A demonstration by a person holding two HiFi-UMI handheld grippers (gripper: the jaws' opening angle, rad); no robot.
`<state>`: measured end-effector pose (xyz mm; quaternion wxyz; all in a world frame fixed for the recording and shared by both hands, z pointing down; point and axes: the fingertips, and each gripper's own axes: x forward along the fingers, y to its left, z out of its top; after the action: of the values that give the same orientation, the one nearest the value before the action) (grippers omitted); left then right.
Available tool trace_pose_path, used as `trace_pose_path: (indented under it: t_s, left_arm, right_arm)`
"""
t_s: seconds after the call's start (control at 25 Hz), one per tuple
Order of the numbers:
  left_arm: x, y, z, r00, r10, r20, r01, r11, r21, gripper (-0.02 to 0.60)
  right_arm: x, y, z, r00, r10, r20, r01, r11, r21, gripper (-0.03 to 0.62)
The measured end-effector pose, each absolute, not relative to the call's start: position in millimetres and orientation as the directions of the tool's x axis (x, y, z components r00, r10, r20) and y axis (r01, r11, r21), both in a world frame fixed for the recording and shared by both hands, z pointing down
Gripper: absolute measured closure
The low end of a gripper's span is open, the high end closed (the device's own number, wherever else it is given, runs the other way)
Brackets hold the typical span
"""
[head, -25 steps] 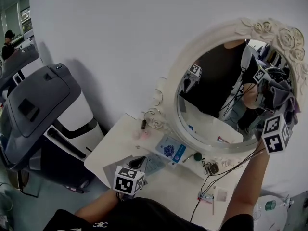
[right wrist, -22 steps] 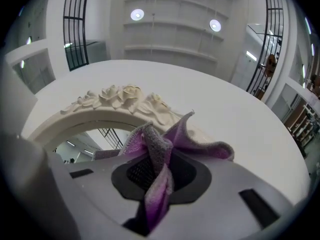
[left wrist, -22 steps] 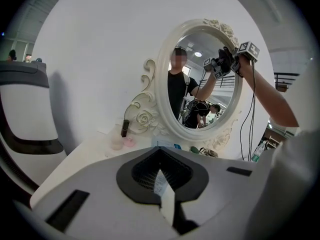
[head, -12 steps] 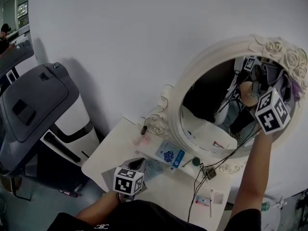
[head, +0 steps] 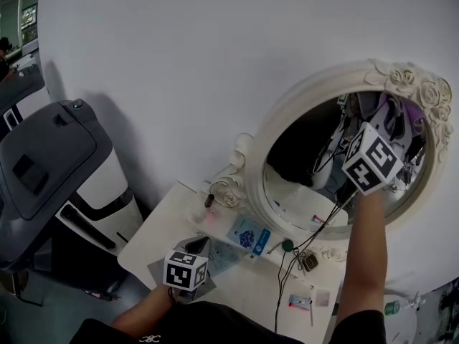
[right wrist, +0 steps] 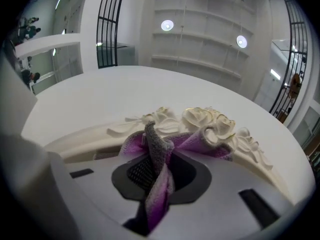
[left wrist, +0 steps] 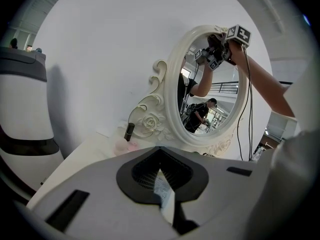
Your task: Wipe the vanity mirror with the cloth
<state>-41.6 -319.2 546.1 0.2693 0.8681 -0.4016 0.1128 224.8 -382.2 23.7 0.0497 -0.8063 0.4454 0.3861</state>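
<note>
Right gripper [right wrist: 154,176]: jaws closed tight on a purple-and-grey woven cloth [right wrist: 157,146], which bunches up between them and spills forward over their tips. The spilled fold lies against the top of the oval vanity mirror in its cream carved frame [head: 301,153], right under the moulded roses [right wrist: 207,119] at the crown. From the head view the arm is stretched up and across, with the marker cube in front of the upper glass. Pinching the cloth at its middle leaves loose fabric on both sides, likely so a broad pad meets the glass rather than the hard jaw tips. Judged step: working the upper edge of the glass, near the frame; how much of the surface is done cannot be told. Left gripper [left wrist: 162,184]: held low over the white dressing table [head: 251,289], well away from the mirror and aimed toward it. Its jaws are closed on a thin pale printed slip or packet [left wrist: 164,194]; its print cannot be read. It appears parked out of the wiping path, taking no part in the wipe. The table below the mirror carries a blue-printed card [head: 249,233] and a trailing black cable [head: 285,282]. Risk noted: a downward sweep could snag that cable or catch the cloth on the raised roses.
</note>
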Motion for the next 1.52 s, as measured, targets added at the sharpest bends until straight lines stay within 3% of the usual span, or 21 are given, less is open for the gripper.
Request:
trace_pose_path:
  t_s: [0.4, 0.68, 0.88, 1.04, 1.36, 1.52]
  left_arm:
    - [-56, -309, 541, 0.625, -0.665, 0.409, -0.780, -0.511, 0.361, 0.581]
    - [-66, -289, 536, 0.603, -0.692, 0.396, -0.796, -0.490, 0.355, 0.581]
    - [-62, -276, 538, 0.597, -0.685, 0.418, -0.802, -0.495, 0.334, 0.581]
    - [-63, -272, 537, 0.580, -0.695, 0.425, -0.815, -0.481, 0.324, 0.581]
    - [-39, -266, 543, 0.585, -0.674, 0.451, -0.811, -0.491, 0.318, 0.581]
    - [-16, -263, 544, 0.608, -0.646, 0.461, -0.792, -0.530, 0.302, 0.581]
  right_arm:
    - [149, -422, 82, 0.138, -0.780, -0.610, -0.704, -0.510, 0.493, 0.546]
    - [104, -438, 150, -0.040, -0.924, -0.380, -0.822, -0.186, 0.538, 0.543]
    - [69, -424, 196, -0.148, -0.924, -0.352, -0.726, -0.140, 0.673, 0.542]
    - [71, -441, 218, -0.105, -0.937, -0.332, -0.631, -0.196, 0.751, 0.542]
    - [112, -445, 180, -0.002, -0.922, -0.388, -0.685, -0.282, 0.672, 0.542]
    - [143, -426, 153, 0.052, -0.877, -0.477, -0.733, -0.358, 0.578, 0.526]
